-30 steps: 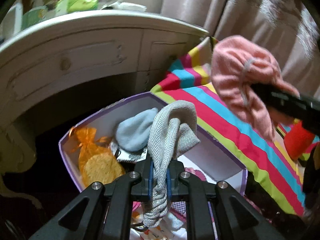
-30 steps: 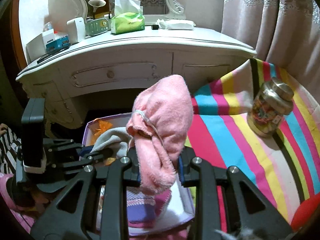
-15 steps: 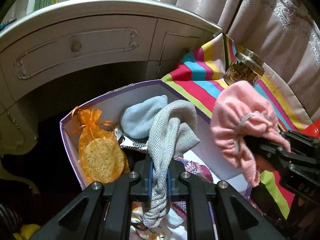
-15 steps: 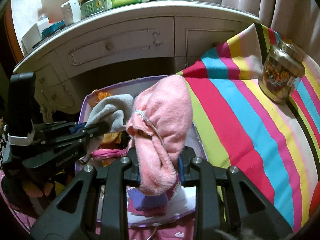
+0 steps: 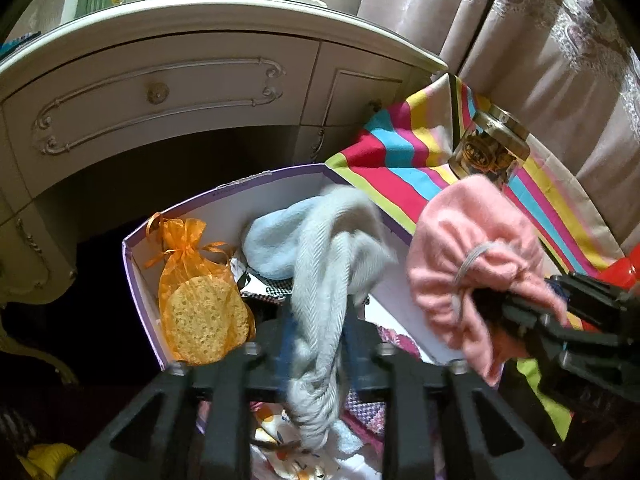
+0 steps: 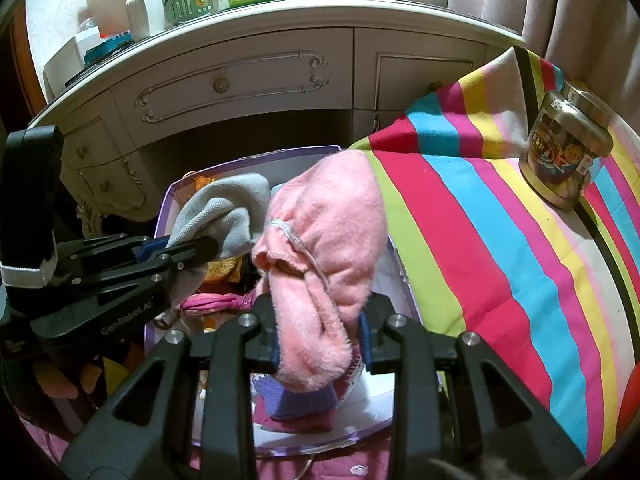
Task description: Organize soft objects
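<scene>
A purple-edged box point(image 5: 224, 196) sits open below both grippers; it also shows in the right wrist view point(image 6: 164, 208). My left gripper point(image 5: 318, 332) holds a grey herringbone cloth point(image 5: 332, 264) over the box; its image is blurred and the jaws look slightly parted. In the right wrist view the left gripper point(image 6: 200, 248) still pinches the grey cloth point(image 6: 224, 208). My right gripper point(image 6: 318, 334) is shut on a pink fluffy cloth point(image 6: 332, 240), above the box's right side; the cloth also shows in the left wrist view point(image 5: 476, 248).
The box holds an orange mesh bag with sponges point(image 5: 196, 300), a pale blue cloth point(image 5: 272, 244) and patterned fabrics. A striped blanket point(image 6: 500, 240) with a glass jar point(image 6: 568, 152) lies to the right. A white dresser point(image 6: 248, 80) stands behind.
Both grippers have moved lower and closer over the box. The left gripper's jaws look a little wider and the grey cloth has shifted and blurred. The pink cloth stays gripped.
</scene>
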### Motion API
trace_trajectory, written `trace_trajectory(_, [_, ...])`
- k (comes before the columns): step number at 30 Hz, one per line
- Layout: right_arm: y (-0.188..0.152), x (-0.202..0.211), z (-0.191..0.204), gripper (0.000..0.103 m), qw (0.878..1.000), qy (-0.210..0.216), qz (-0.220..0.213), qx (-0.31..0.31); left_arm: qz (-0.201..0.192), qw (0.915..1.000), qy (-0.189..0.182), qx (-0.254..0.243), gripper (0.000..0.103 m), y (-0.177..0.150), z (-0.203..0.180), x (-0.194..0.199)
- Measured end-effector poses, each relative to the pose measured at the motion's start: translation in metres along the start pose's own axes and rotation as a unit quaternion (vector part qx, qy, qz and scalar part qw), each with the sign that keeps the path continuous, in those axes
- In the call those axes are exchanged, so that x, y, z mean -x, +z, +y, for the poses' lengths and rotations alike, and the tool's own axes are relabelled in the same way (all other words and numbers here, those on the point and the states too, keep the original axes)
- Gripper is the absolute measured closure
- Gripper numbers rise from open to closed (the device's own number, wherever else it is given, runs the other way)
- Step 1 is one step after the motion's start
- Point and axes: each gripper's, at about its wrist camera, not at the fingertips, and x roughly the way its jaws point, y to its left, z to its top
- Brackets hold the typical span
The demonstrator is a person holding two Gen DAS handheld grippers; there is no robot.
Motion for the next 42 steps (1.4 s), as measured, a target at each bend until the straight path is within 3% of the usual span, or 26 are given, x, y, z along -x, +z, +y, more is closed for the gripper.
trace_trajectory(1, [0.0,-0.001,0.0,0.055,1.0,0.0,0.004,-0.001,-0.001,1.0,0.007,0.0,0.043,0.0,0.0,-0.001])
trace_trajectory(2, [0.0,-0.001,-0.001,0.043,1.0,-0.003,0.006,-0.001,-0.005,0.9999,0.009,0.001,0.021,0.001,0.001,0.0])
trace_trajectory(3, [0.0,-0.002,-0.001,0.035,1.0,-0.006,0.009,-0.001,-0.012,0.9999,0.007,0.002,0.016,0.001,0.002,0.001])
trace_trajectory(7, [-0.002,-0.003,-0.003,0.029,1.0,-0.011,0.026,0.005,-0.021,0.9995,0.02,-0.011,0.014,0.001,-0.002,0.004])
trace_trajectory(11, [-0.007,-0.005,-0.007,0.027,0.999,-0.025,0.046,0.003,-0.019,0.9995,0.024,-0.012,0.0,0.001,-0.004,0.003])
trace_trajectory(16, [-0.015,0.001,-0.019,0.027,0.998,-0.01,0.057,-0.027,-0.031,0.9994,0.014,-0.007,0.0,0.005,-0.003,0.009])
trace_trajectory(20, [-0.017,0.008,-0.021,0.027,0.997,-0.006,0.061,-0.039,-0.046,0.9982,0.031,-0.019,0.0,0.011,-0.008,0.019])
trace_trajectory(23, [-0.019,0.015,-0.02,0.026,0.998,-0.004,0.056,-0.039,-0.065,0.9946,0.075,-0.027,0.0,0.018,-0.012,0.033])
trace_trajectory(26, [-0.022,0.022,-0.018,0.026,0.998,-0.002,0.05,-0.036,-0.103,0.9828,0.149,-0.037,0.0,0.025,-0.017,0.055])
trace_trajectory(28, [-0.024,0.026,-0.016,0.025,0.998,0.0,0.049,-0.033,-0.111,0.978,0.172,-0.038,0.0,0.031,-0.017,0.063])
trace_trajectory(33, [-0.029,0.025,-0.011,0.024,0.998,-0.005,0.06,-0.028,-0.02,0.9932,0.114,-0.015,0.0,0.037,0.001,0.042])
trace_trajectory(42, [-0.032,0.017,-0.004,0.024,0.996,-0.031,0.078,-0.014,0.055,0.9929,0.105,-0.007,0.0,0.015,0.004,0.01])
